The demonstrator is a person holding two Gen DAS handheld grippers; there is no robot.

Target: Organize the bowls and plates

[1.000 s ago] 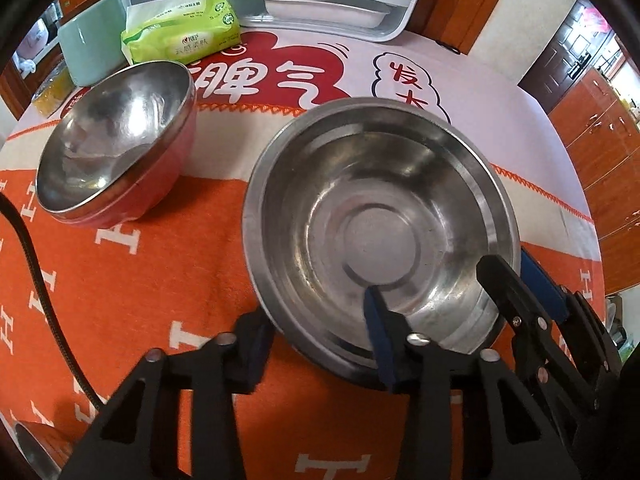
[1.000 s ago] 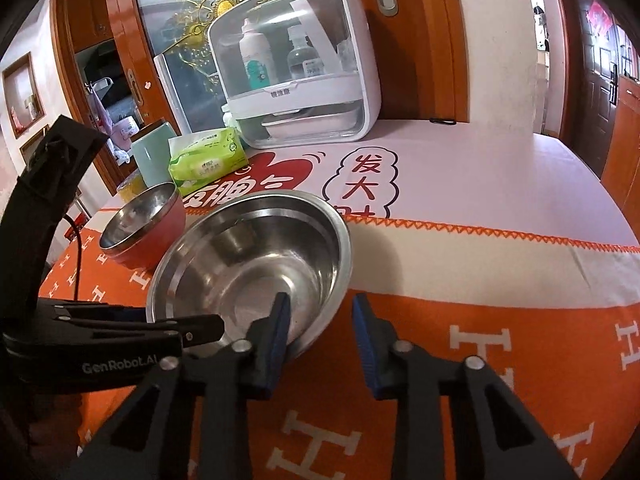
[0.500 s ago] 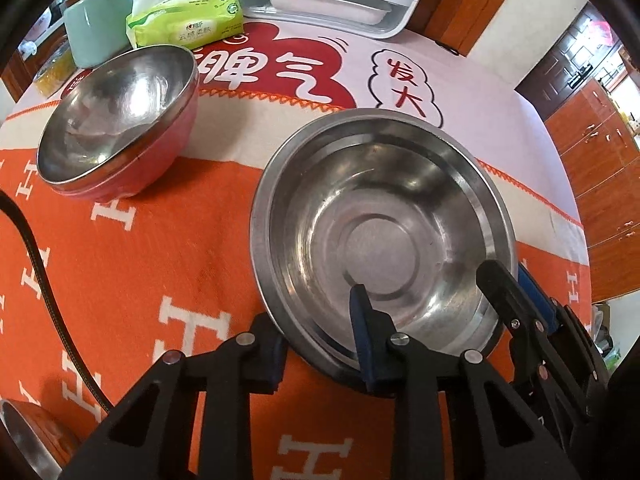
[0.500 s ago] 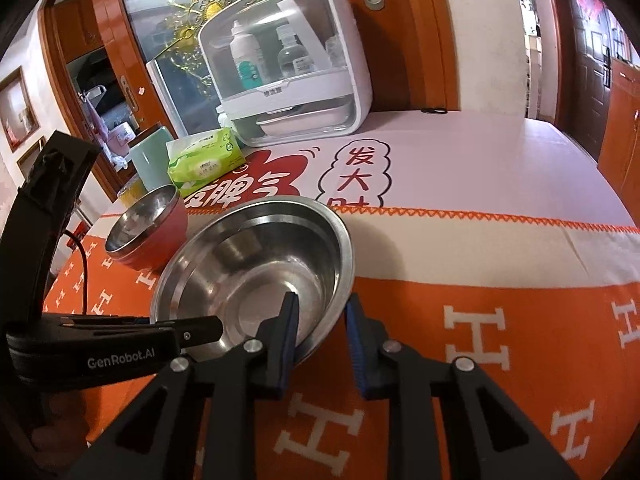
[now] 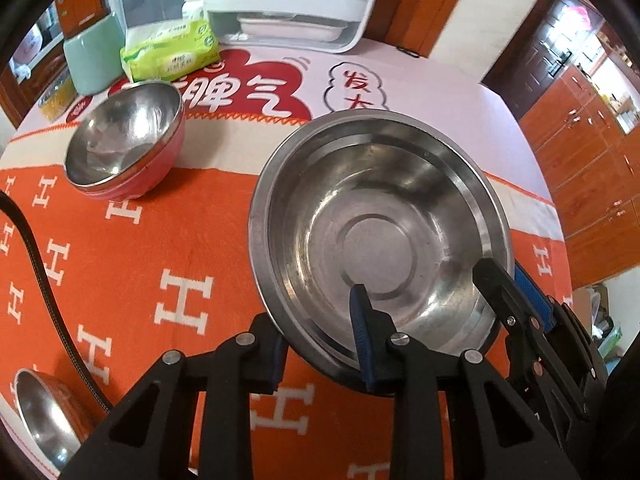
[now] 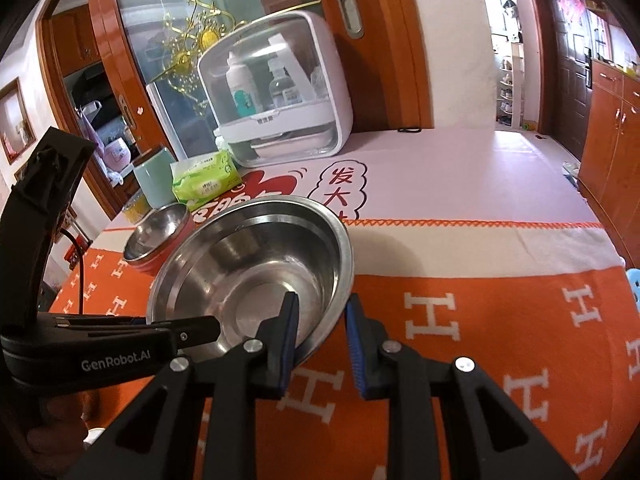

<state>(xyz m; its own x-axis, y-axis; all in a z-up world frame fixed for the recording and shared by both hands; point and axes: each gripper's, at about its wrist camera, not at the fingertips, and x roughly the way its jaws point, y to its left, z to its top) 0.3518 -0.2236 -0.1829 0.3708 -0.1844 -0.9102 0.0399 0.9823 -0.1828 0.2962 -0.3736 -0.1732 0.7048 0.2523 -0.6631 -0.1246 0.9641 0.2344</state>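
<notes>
A large steel bowl (image 5: 380, 208) hangs tilted a little above the orange cloth, held from two sides. My left gripper (image 5: 320, 346) is shut on its near rim, one finger inside and one outside. My right gripper (image 6: 322, 332) is shut on the rim of the same bowl (image 6: 248, 264) at its right side. A red bowl with a steel inside (image 5: 124, 152) stands on the cloth to the far left, apart from the large one. Another steel bowl (image 5: 44, 412) shows at the bottom left edge.
At the back stand a white storage box with bottles (image 6: 276, 92), a green tissue pack (image 5: 172, 54) and a mint cup (image 5: 92, 60). A black cable (image 5: 44, 280) runs down the left side. Wooden cabinets (image 6: 608, 128) line the right of the room.
Both grippers closed onto the large bowl's rim. They then rose with it, so the cloth and the red bowl now look farther off.
</notes>
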